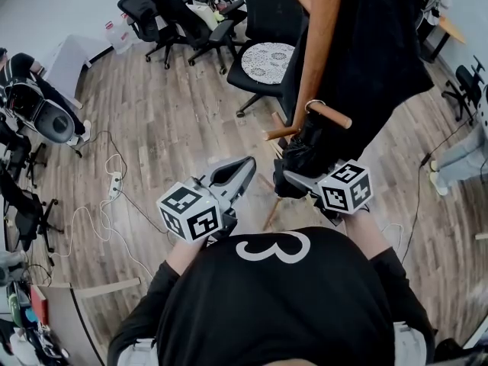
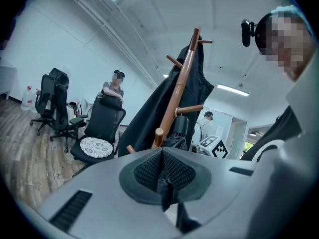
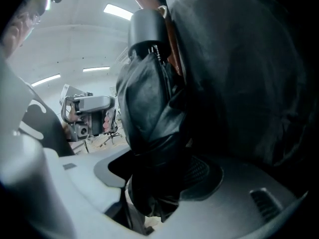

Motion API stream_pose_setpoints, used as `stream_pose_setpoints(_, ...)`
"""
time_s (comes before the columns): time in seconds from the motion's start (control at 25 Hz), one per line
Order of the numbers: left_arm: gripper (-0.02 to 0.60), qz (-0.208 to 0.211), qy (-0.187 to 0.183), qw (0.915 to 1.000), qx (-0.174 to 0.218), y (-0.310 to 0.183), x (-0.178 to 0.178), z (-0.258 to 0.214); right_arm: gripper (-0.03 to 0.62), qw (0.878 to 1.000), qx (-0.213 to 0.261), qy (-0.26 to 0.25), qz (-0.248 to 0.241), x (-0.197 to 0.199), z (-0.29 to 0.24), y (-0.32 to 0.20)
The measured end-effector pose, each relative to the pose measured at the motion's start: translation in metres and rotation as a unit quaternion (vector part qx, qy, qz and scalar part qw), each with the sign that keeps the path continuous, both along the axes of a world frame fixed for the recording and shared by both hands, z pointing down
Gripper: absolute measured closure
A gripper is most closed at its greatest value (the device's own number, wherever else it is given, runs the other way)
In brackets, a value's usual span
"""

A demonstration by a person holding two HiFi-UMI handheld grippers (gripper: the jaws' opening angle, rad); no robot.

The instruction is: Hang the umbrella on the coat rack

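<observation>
The wooden coat rack (image 1: 319, 44) rises in front of me with a black coat (image 1: 377, 59) draped over it. A folded black umbrella (image 1: 303, 155) hangs below a lower peg (image 1: 332, 116), and its strap loop (image 1: 313, 104) sits round that peg. My right gripper (image 1: 293, 180) is shut on the umbrella's bunched canopy (image 3: 149, 128), with the grey handle (image 3: 147, 26) above it. My left gripper (image 1: 248, 165) is held left of the rack, shut and holding nothing. In the left gripper view, the shut gripper (image 2: 163, 178) points at the rack (image 2: 177, 96) and the hanging umbrella (image 2: 179, 131).
An office chair with a lace cushion (image 1: 267, 61) stands just left of the rack, and more chairs (image 1: 164, 14) stand behind. A power strip and cables (image 1: 114, 183) lie on the wood floor at left. A seated person (image 2: 113, 91) is behind the chair.
</observation>
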State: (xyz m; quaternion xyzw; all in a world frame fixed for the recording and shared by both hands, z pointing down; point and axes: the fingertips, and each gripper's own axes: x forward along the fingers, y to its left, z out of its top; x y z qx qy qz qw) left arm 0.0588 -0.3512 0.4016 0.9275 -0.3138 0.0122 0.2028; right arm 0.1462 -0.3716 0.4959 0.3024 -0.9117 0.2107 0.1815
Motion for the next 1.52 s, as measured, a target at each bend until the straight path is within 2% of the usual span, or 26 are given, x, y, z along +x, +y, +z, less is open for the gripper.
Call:
stream_pose_setpoints(0.24,0.566,0.005,-0.004,0.9999,-0.011,0.001,0.0,0.012,0.326,0.999,0.031,0.011,0.018,0.003,0.005,-0.009)
stream_pose_setpoints(0.64,0.566,0.018,-0.016,0.9995,-0.02,0.006,-0.009,0.022,0.326,0.998,0.055,0.0,0.027,0.0,0.004,-0.016)
stream_pose_setpoints(0.88,0.566,0.037,-0.017,0.9986,-0.033,0.016,-0.017,0.015,0.324,0.996,0.062,0.047,0.05,0.0,0.004,-0.018)
stream_pose_setpoints(1.08,0.566,0.057,-0.031,0.9972,-0.037,0.034,-0.027,0.002,0.324,0.99,0.057,0.086,0.093,0.015,0.002,-0.011)
stream_pose_setpoints(1.28,0.566,0.079,-0.032,0.9951,-0.05,0.054,-0.032,-0.002,0.324,0.986,0.047,0.052,0.152,0.026,-0.017,0.004)
stream_pose_setpoints(1.52,0.566,0.101,-0.026,0.9929,-0.056,0.08,-0.03,0.002,0.324,0.983,0.072,0.025,0.166,0.02,-0.051,0.045)
